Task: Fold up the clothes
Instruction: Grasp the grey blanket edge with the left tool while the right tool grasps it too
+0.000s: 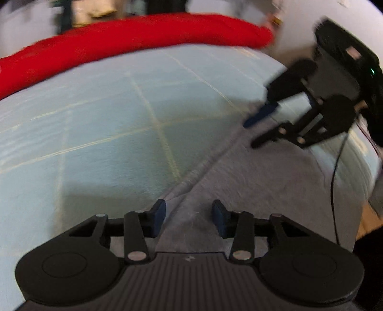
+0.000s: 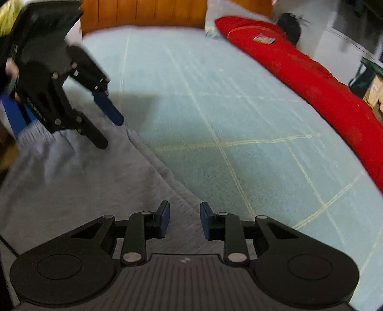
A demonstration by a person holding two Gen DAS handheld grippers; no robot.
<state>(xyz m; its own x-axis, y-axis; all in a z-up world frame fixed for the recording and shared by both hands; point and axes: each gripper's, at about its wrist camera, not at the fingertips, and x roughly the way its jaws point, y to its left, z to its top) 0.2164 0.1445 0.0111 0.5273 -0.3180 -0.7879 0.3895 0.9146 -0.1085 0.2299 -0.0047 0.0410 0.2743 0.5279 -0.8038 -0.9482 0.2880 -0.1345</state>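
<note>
Now | left claw (image 1: pixel 189 216), right claw (image 2: pixel 184 219) — half open, holding nothing, over grey garment (image 2: pixel 79 181) edge at 6 o'clock | risk — pads closing short, snagging bed sheet (image 2: pixel 215 100).

Plain heather-grey knit garment (image 2: pixel 71 186): no print, ribbed seam along its edge.
Pale blue-green bed sheet (image 1: pixel 95 119): thin cream-yellow lines crossing in a wide check.
Long bright red padded bundle (image 2: pixel 311 79): solid red, 1 small multicoloured patch.
Orange-brown wooden headboard (image 2: pixel 143 12): vertical planks.
Matte black 2-finger grippers: dark blue pads on fingers (image 1: pixel 159 216).
</note>
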